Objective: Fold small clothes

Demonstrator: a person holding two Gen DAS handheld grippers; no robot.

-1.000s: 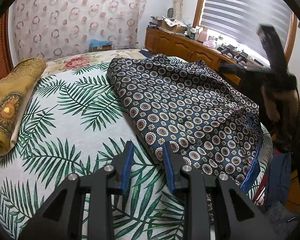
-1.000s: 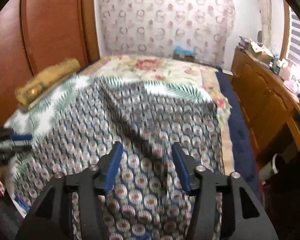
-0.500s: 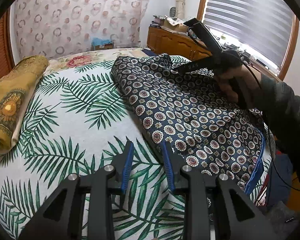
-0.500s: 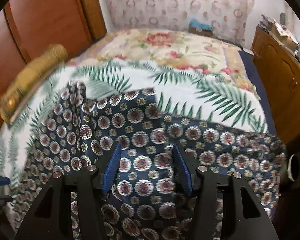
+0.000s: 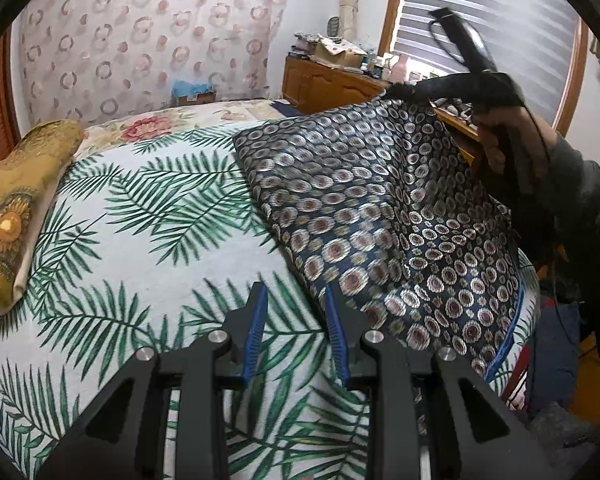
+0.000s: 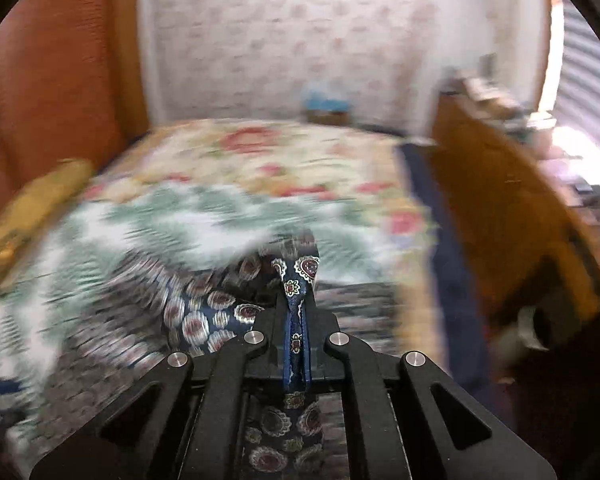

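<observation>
A navy cloth with round medallion print (image 5: 364,216) lies on the right part of the bed, its far edge lifted into the air. My right gripper (image 6: 298,308) is shut on that edge of the cloth (image 6: 300,276); in the left wrist view it shows high at the right (image 5: 404,94), held by a dark-sleeved hand. My left gripper (image 5: 294,320) is open and empty, low over the palm-leaf bedsheet (image 5: 140,240), its right finger just at the cloth's near left edge. The right wrist view is blurred by motion.
A rolled yellow cloth (image 5: 16,200) lies along the bed's left side. A wooden dresser (image 5: 332,80) with clutter stands at the back right under a window with blinds (image 5: 500,20). A wooden wardrobe (image 6: 60,80) is at the left.
My right gripper went from open over the cloth to shut on its far edge, and has lifted that edge up off the bed. My left gripper has stayed low and open.
</observation>
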